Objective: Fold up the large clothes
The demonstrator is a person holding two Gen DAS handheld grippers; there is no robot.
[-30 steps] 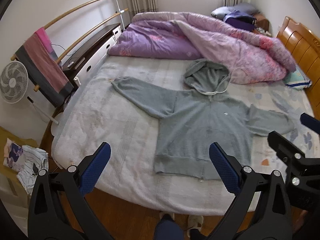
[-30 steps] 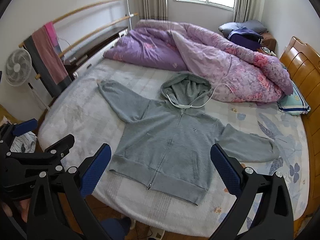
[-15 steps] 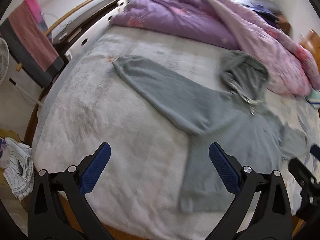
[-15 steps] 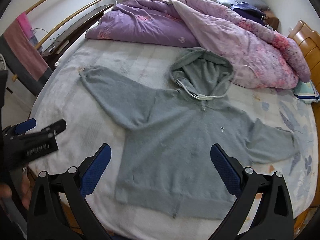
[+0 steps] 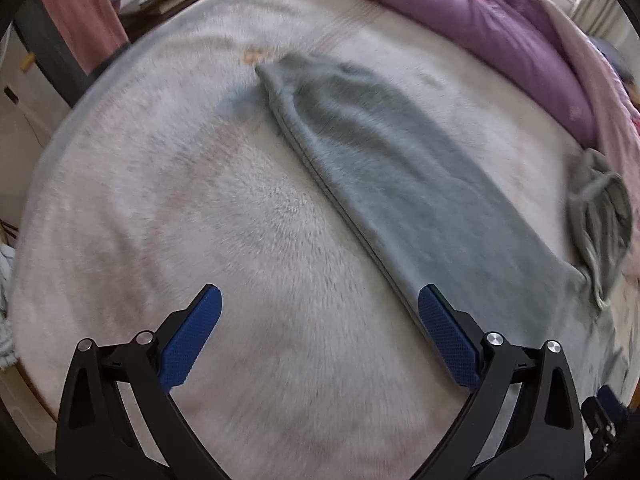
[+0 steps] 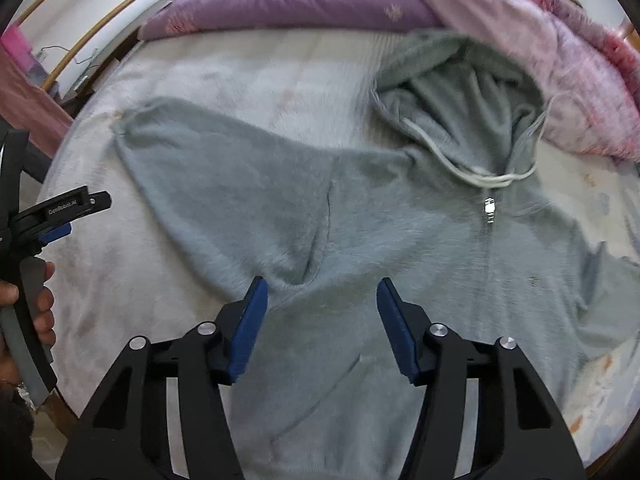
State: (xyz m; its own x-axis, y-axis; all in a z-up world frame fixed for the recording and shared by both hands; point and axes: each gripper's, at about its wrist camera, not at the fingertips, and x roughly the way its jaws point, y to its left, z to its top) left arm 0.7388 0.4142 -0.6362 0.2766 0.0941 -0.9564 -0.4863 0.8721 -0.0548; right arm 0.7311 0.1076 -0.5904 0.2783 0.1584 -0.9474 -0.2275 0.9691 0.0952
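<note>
The grey hoodie (image 6: 360,240) lies spread flat on the bed (image 5: 200,220), soft and floppy, probably best pinched at a sleeve edge or armpit. Right gripper (image 6: 318,320) is closing above the armpit, gripping nothing; left gripper (image 5: 318,336) hangs wide open, empty. The purple duvet (image 6: 300,4) crowds the hood.

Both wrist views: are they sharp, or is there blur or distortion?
Left wrist view: motion blur smears the bed cover and grey sleeve, while the left gripper stays crisp. Right wrist view: milder blur on the hoodie. Both views bend towards their dark edges.
</note>
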